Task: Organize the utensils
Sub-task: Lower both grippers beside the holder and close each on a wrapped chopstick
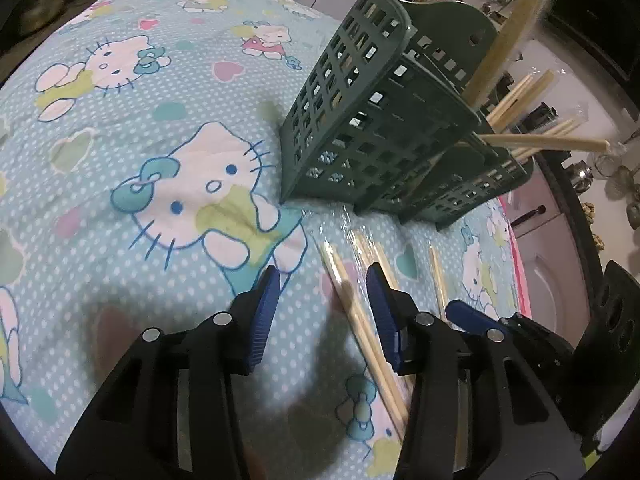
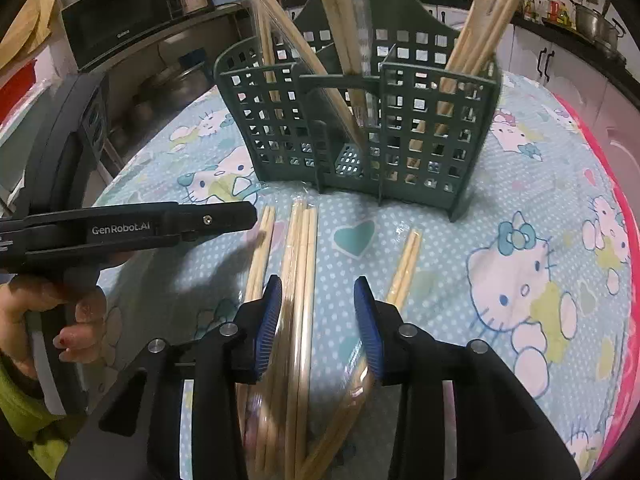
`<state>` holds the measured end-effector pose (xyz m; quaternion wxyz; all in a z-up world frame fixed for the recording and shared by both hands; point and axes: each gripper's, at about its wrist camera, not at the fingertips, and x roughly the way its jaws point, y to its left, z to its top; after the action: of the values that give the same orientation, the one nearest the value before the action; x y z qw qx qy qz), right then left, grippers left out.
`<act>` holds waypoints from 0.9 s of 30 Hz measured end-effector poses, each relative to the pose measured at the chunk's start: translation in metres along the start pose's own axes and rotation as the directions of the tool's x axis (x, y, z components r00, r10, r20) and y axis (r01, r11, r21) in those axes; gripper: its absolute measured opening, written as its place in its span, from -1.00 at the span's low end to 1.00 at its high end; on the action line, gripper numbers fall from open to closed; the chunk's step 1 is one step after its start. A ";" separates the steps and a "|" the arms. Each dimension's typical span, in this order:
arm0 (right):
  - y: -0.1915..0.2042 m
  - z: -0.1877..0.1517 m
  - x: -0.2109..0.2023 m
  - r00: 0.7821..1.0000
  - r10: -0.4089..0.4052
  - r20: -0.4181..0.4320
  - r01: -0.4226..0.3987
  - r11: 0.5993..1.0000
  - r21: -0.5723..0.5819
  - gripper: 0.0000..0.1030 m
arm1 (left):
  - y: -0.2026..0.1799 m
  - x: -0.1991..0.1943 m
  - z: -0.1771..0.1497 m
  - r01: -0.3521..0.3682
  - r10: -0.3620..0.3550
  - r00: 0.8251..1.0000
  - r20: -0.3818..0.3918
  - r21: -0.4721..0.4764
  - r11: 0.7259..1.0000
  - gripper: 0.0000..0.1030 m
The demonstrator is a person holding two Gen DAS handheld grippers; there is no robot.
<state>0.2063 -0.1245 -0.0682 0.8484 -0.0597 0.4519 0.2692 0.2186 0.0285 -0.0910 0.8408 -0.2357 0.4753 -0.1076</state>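
The green basket [image 2: 360, 128] stands upright on the cartoon cloth [image 2: 540, 264], chopsticks already poking out of its compartments. Just in front of the basket lie the loose chopsticks [image 2: 302, 264], their long axis running from the basket straight back toward the right gripper [image 2: 318, 296]. That gripper is nearer: its jaws are spread and straddle the middle bundle, nothing pinched. The left gripper [image 1: 322, 292], also spread and empty, hangs over the bundle on the basket's left side. A smaller pair [image 2: 406, 264] lies to the right. Open cloth lies to the right; the left tool crowds the other flank, so lifting straight up looks safest.
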 end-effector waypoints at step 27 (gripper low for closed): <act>-0.007 0.034 0.043 0.998 -0.009 -0.068 0.012 0.999 0.035 -0.39 | 0.011 0.018 0.024 -0.061 0.061 0.998 -0.017 -0.037 0.997 -0.68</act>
<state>0.2539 -0.1014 -0.0837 0.8349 -0.0563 0.4847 0.2546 0.2482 0.0376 -0.0991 0.8353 -0.2360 0.4909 -0.0748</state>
